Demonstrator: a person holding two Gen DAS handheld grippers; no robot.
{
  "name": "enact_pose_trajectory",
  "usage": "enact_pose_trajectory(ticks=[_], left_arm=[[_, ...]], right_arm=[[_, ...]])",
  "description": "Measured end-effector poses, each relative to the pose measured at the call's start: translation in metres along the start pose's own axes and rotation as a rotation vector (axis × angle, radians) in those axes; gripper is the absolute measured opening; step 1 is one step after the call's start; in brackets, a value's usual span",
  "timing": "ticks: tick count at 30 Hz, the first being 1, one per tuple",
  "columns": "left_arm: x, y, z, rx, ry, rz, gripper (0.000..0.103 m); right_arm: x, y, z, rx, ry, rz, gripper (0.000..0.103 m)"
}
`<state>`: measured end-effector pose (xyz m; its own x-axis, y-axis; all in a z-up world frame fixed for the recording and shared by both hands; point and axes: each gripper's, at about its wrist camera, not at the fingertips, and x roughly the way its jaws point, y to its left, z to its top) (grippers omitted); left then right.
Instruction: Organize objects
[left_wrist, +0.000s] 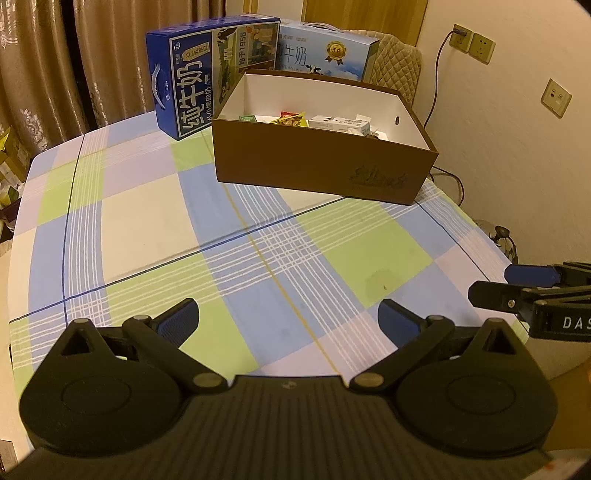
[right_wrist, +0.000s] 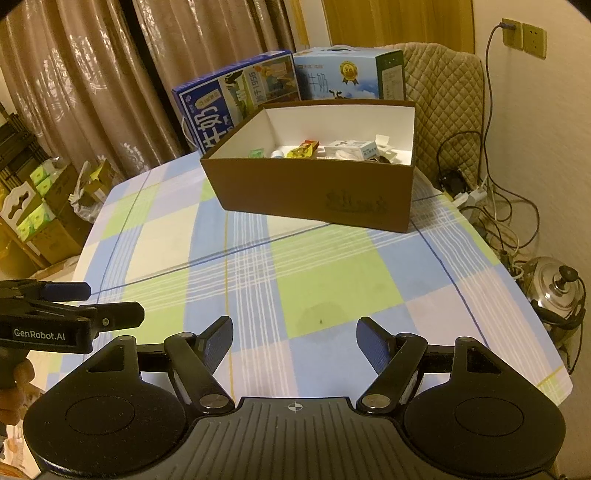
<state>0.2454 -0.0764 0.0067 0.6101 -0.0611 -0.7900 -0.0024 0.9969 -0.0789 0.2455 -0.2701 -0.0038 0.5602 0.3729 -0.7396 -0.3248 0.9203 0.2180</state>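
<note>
Both ribbed-padded tongs, left (left_wrist: 288, 317) and right (right_wrist: 294, 339), gape empty above checked cloth (left_wrist: 147, 221) near the brown cardboard box (left_wrist: 317, 166).

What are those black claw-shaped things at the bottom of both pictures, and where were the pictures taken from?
They are two hand-held grippers, one in each of a person's hands; no robot arm is involved. Each carries a camera looking forward along its two fingers, so each picture shows its own gripper from behind. One picture comes from the left gripper, the other from the right gripper. Each also catches the other gripper at its edge.

Both have their jaws spread wide and hold nothing.

In front is a table with a checked cloth. At its far side stands an open brown box already holding small packets and cartons. Behind it stand two milk cartons, a dark blue one and a light blue one. The near cloth is bare, so the tidying looks mostly done.
</note>
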Motion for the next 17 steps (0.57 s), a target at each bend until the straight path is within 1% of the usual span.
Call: enact_pose_trajectory(ticks=[13,17], left_arm=[[0.0051,0.0,0.0071,0.004,-0.007,-0.004,0.102],[0.009,-0.0012,0.0098,0.005,-0.008,0.007,0.102]], right_arm=[[0.0037,-0.002,0.0039,-0.002,0.004,0.001,0.071],[0.0072,-0.0041,0.0073,-0.001,0.007,0.0,0.071]])
